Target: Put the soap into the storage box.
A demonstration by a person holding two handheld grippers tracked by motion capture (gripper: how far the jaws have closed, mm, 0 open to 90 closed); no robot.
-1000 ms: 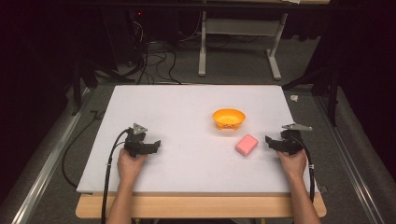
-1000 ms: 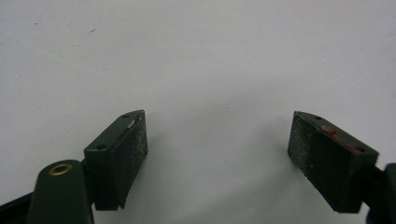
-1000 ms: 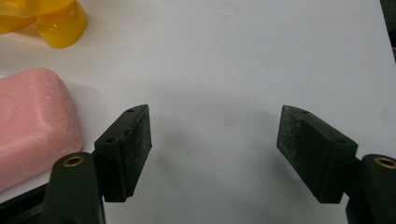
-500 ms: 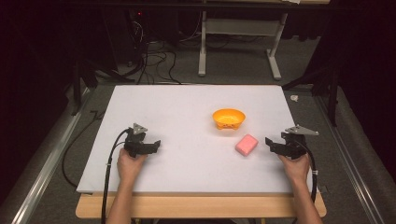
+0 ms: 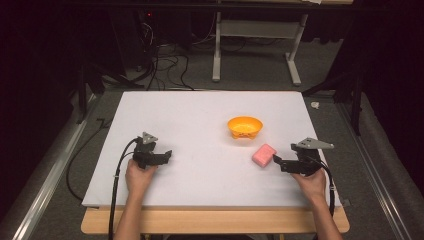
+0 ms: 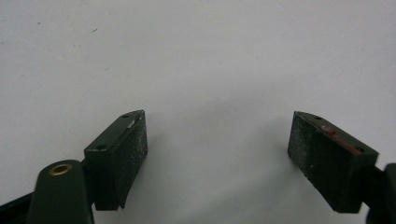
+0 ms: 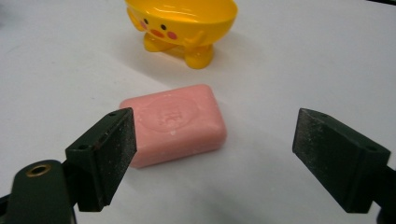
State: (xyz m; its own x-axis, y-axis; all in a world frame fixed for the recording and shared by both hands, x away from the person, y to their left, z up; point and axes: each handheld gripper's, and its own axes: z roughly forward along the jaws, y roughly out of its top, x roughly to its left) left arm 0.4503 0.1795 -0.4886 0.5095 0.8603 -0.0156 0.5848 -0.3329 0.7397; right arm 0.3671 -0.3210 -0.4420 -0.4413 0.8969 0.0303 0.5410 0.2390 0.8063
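The soap (image 7: 173, 123) lies flat on the white table (image 5: 200, 120), a pink bar just in front of the right gripper (image 7: 212, 161) and a little to the left of its centre line in the right gripper view. Its long axis runs roughly crosswise to that gripper's reach, tilted slightly, so the 2 jaws would have to close along the length unless the hand turns. The right gripper's jaws stand wide apart with nothing between them, the left jaw's tip close beside the bar's near corner, though whether it touches is hard to judge from this angle. In the high view the soap (image 5: 264, 154) sits just beside the right gripper (image 5: 278, 161) and well apart from the left gripper (image 5: 166, 156), so the right hand is plainly the nearer one. The yellow bowl (image 5: 245, 126) stands just beyond the soap, empty. The left gripper (image 6: 217, 154) hovers over bare table, jaws also apart.
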